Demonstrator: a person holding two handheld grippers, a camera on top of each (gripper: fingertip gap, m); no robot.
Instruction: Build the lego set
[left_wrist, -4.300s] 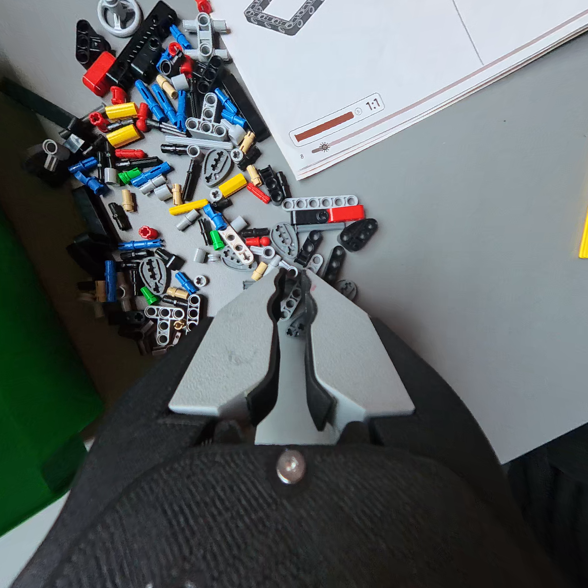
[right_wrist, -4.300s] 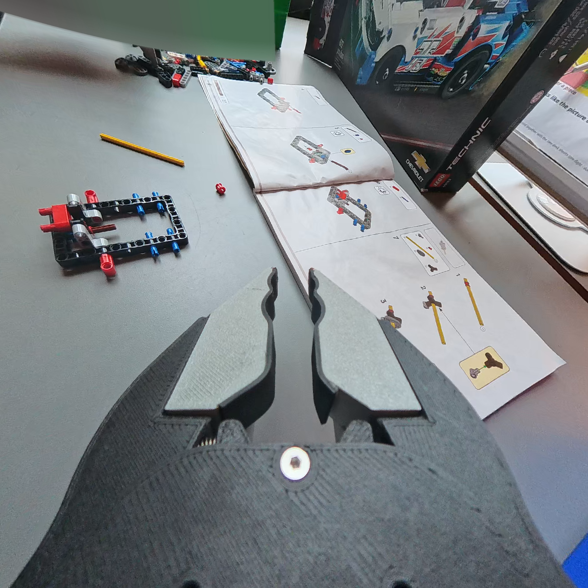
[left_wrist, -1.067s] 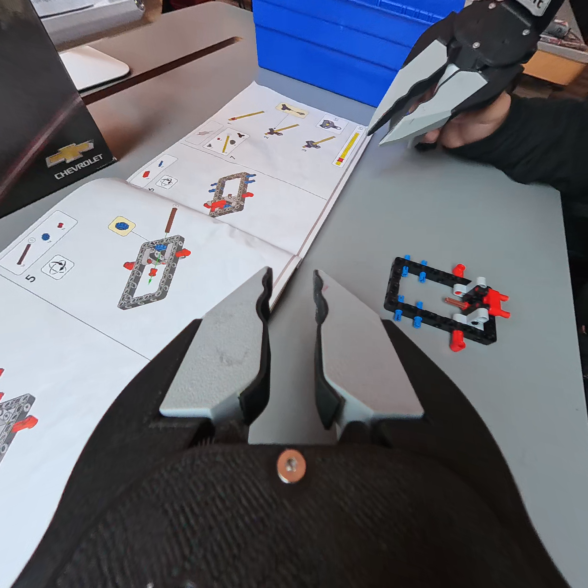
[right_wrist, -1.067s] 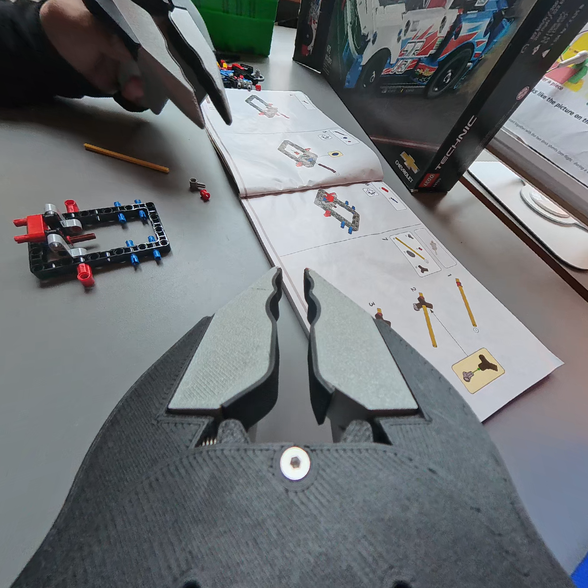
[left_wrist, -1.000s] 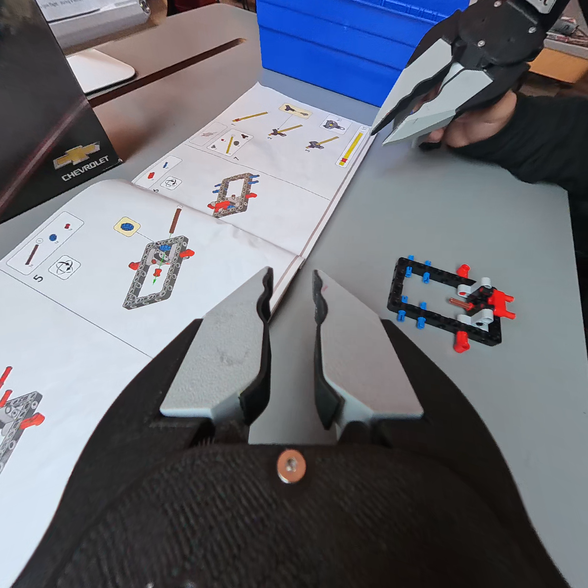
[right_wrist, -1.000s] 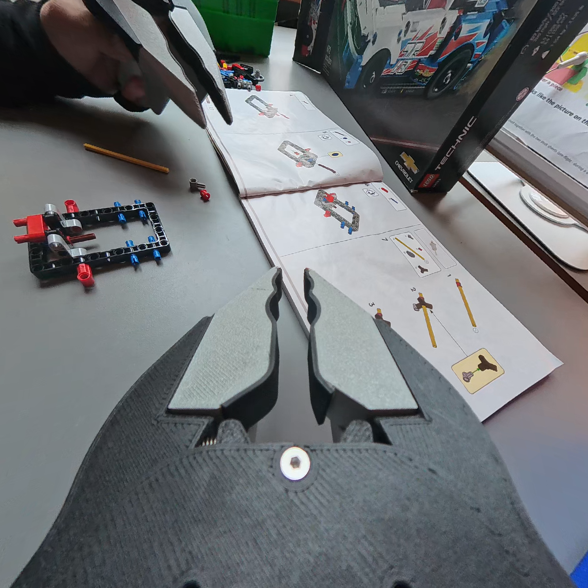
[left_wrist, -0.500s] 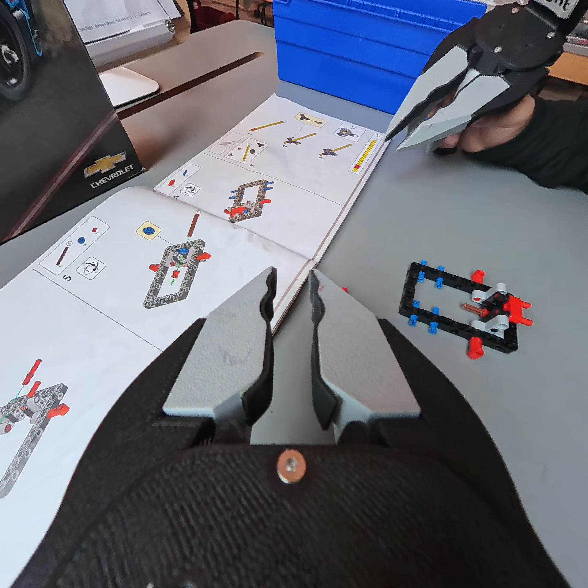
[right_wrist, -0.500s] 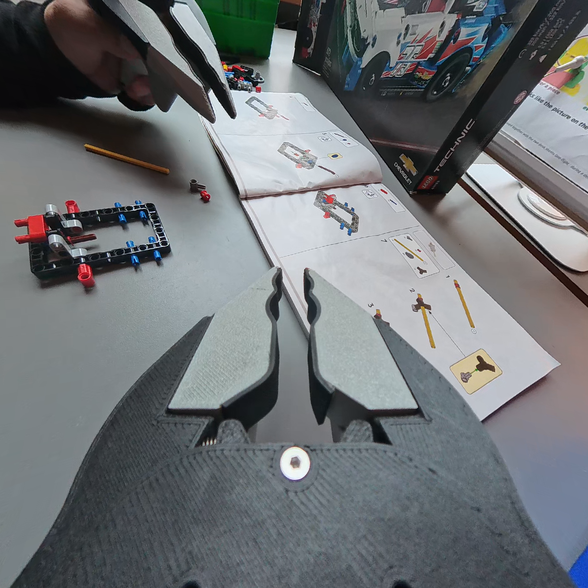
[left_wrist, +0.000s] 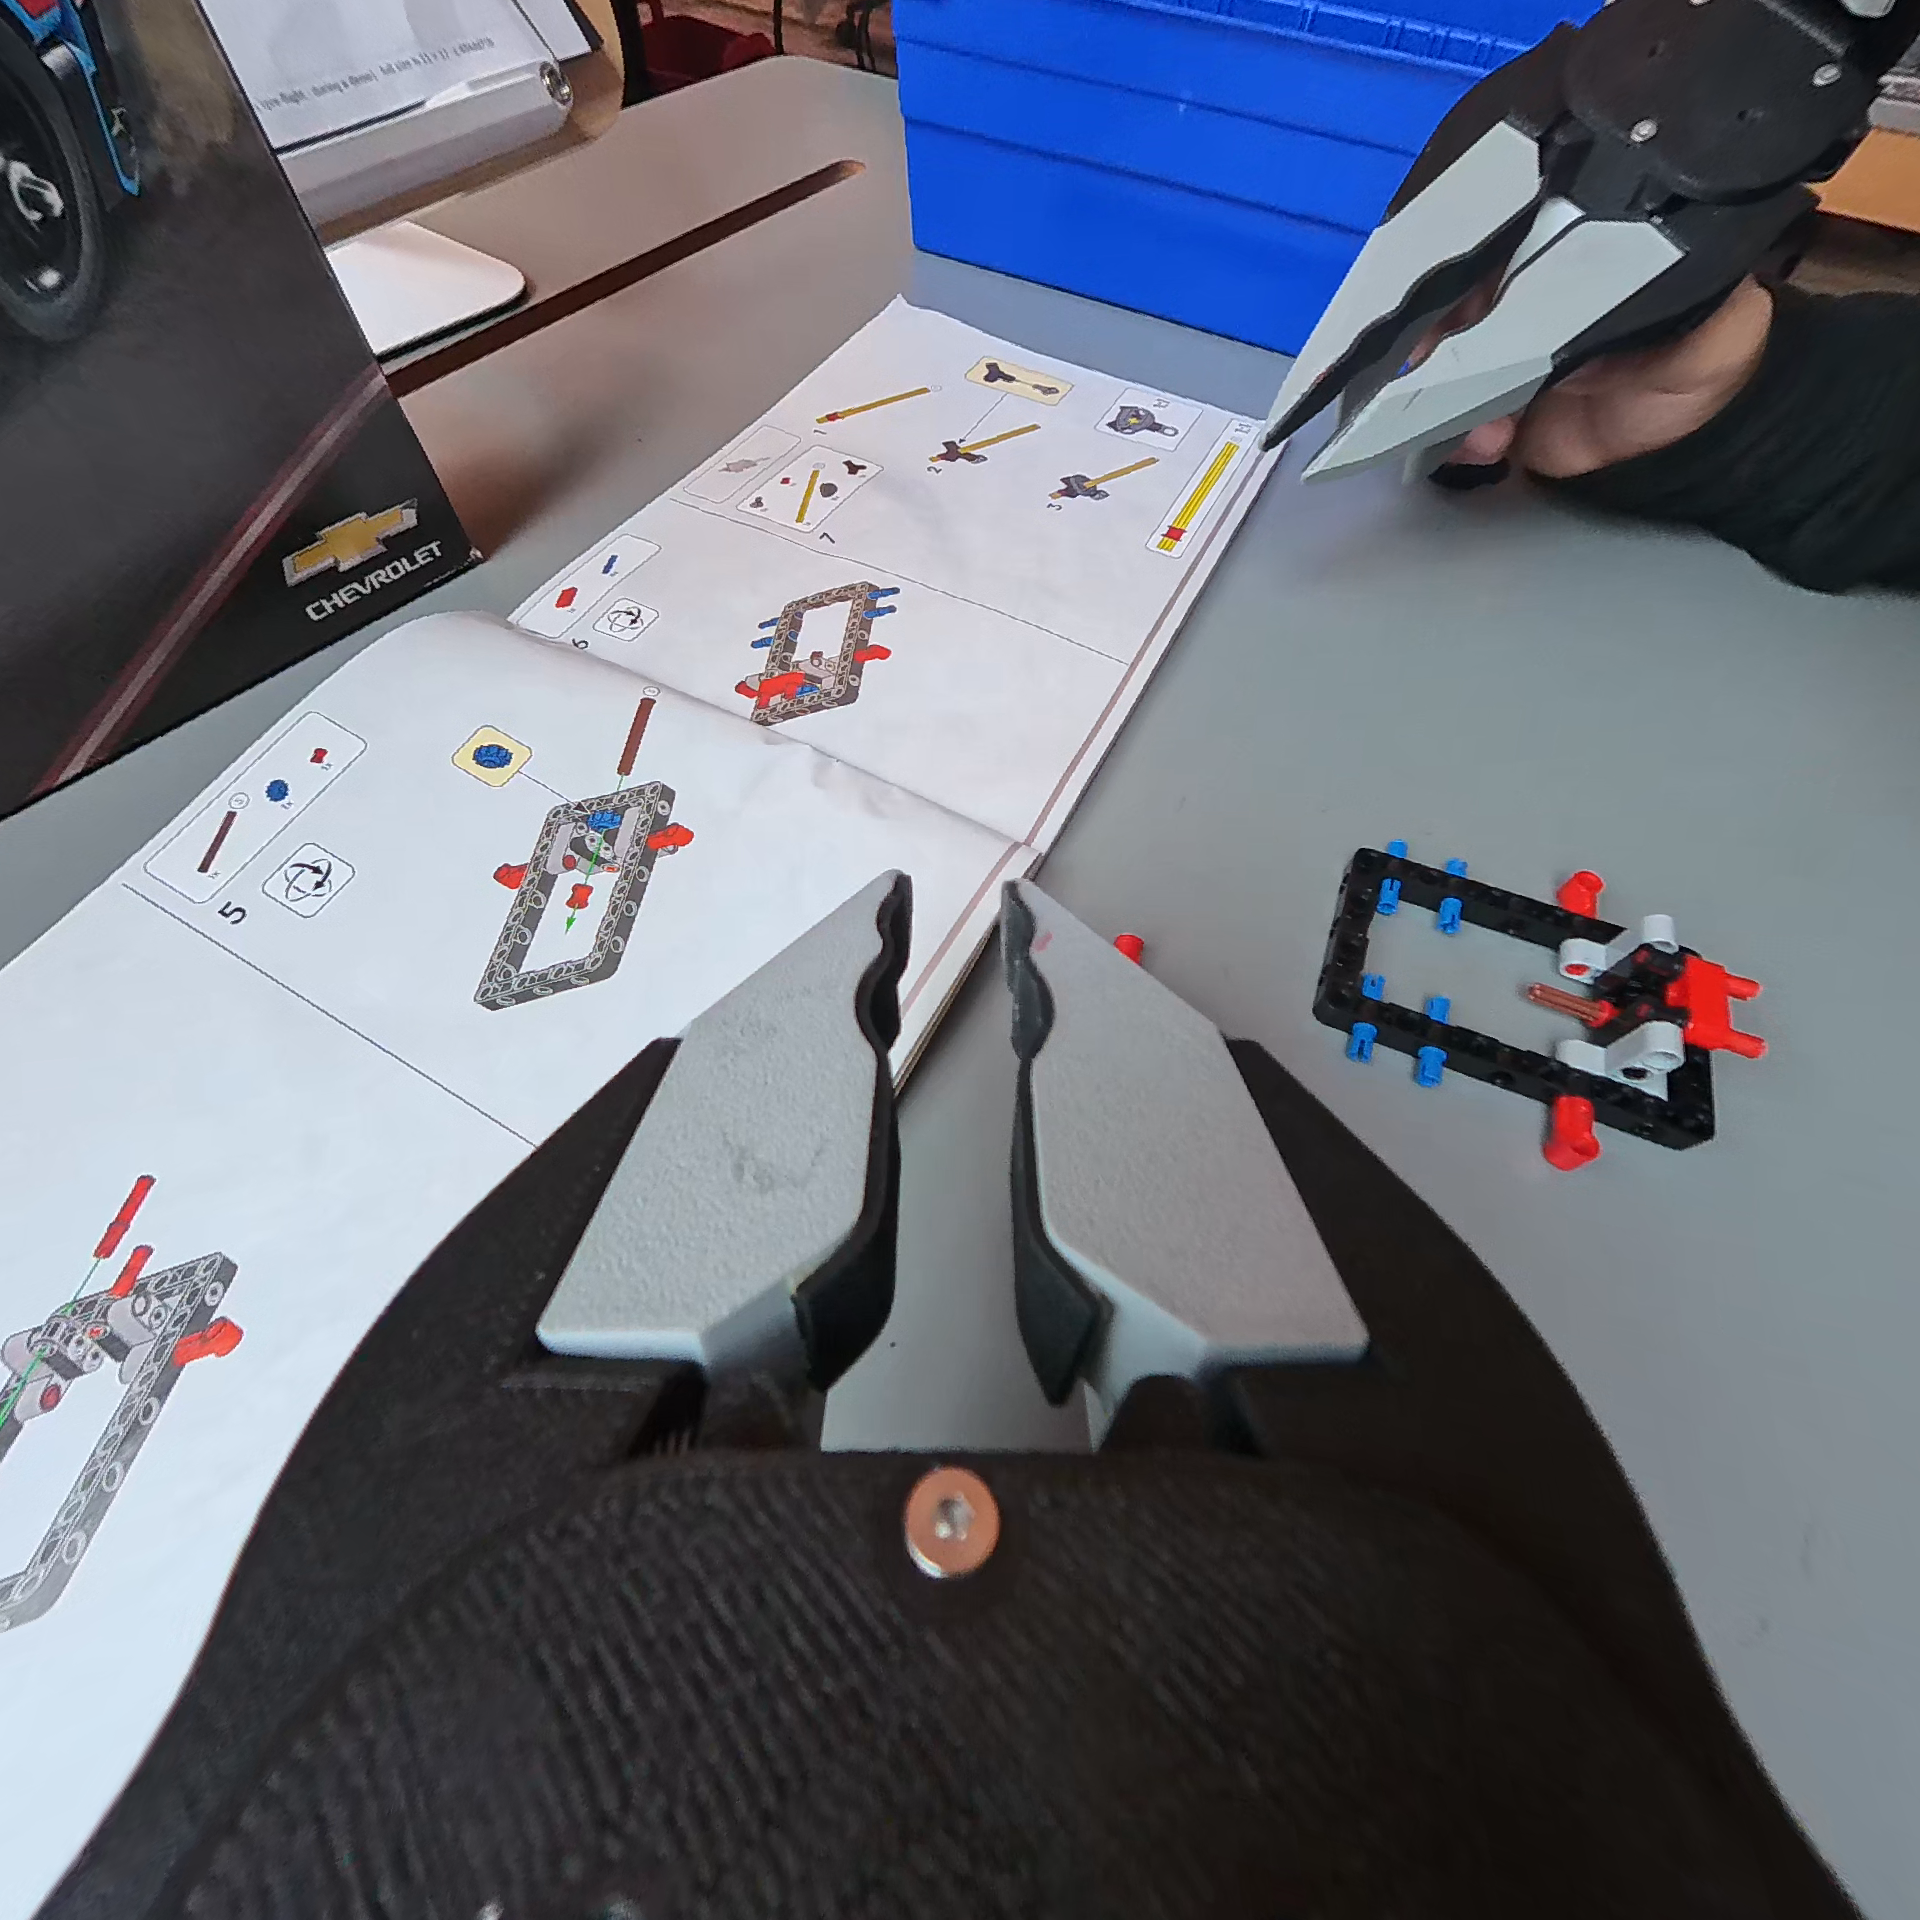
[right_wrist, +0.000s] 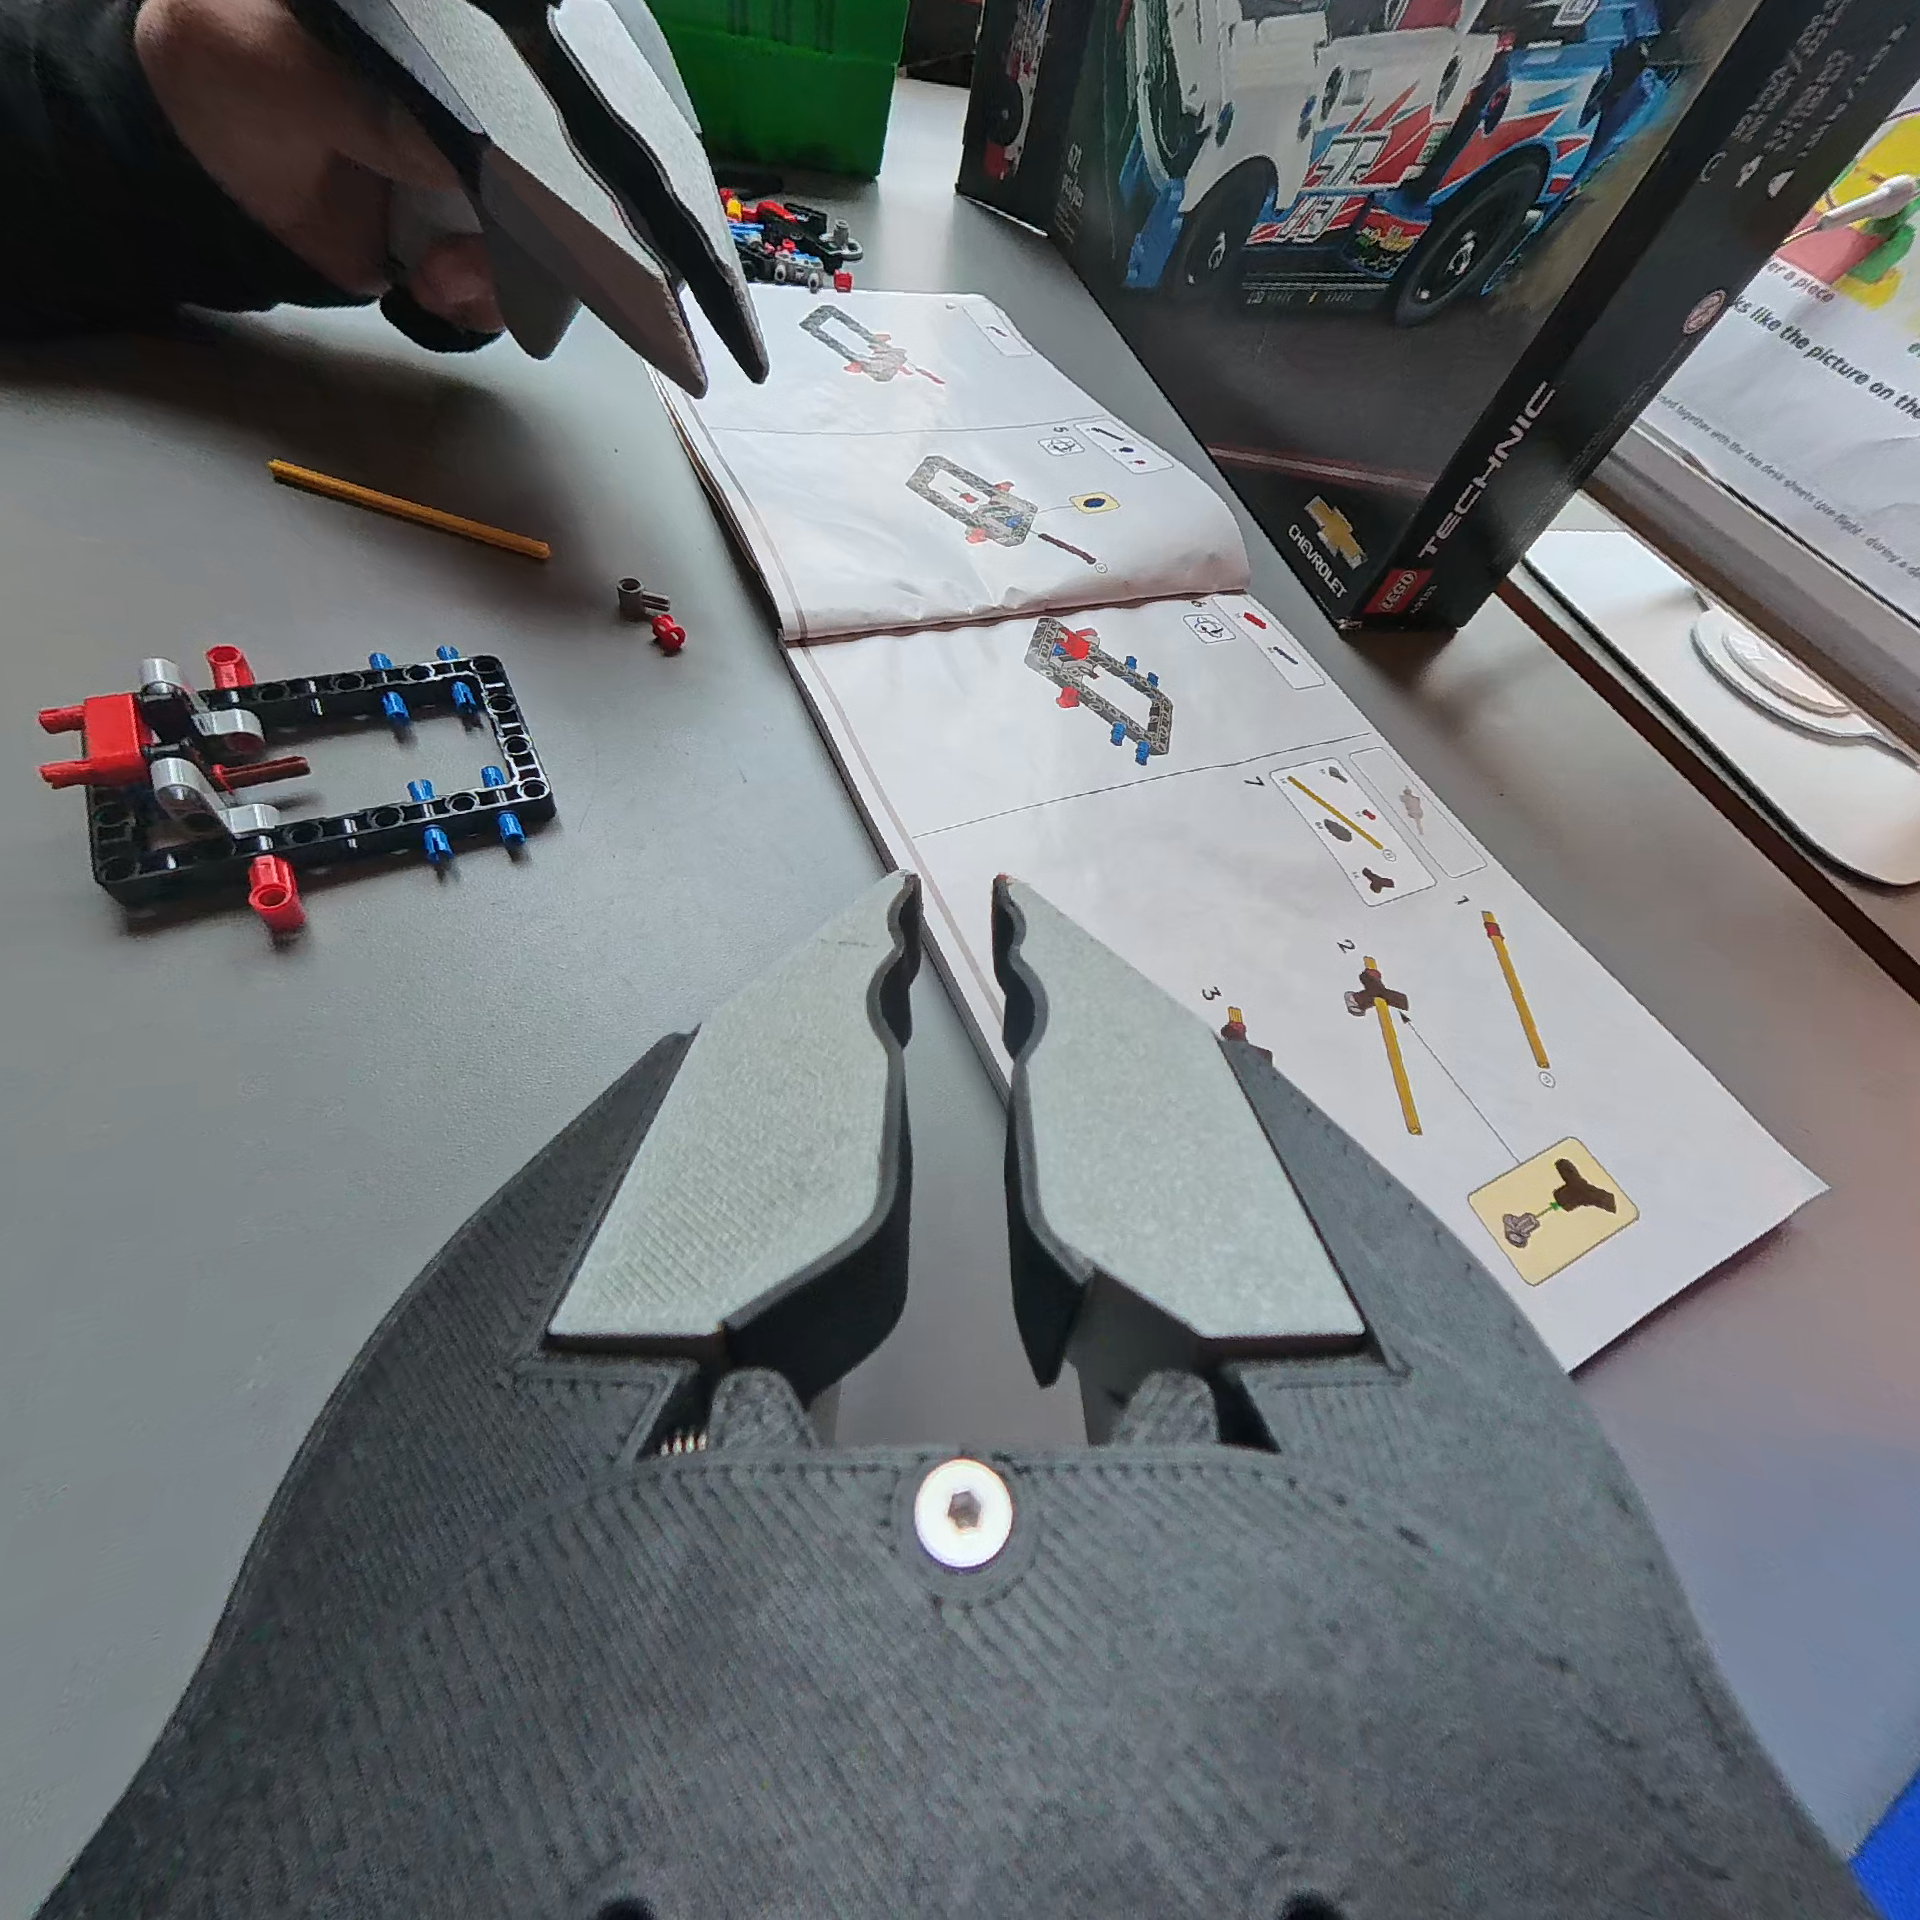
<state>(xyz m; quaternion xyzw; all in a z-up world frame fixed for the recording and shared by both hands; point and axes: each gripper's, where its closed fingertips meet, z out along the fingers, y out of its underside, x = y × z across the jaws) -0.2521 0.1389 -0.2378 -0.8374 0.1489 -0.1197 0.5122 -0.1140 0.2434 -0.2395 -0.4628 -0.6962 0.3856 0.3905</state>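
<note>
My left gripper no longer pinches the dark grey connector from the parts pile; that piece now lies mid-left in the right wrist view, touching a red pin. Both claws, the right gripper too, hover slightly parted and empty. The black frame waits at left, the yellow axle above it; step seven's parts look gathered, I judge.

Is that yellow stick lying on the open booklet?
No, the yellow stick lies on the bare grey table, left of the booklet and apart from it.
</note>
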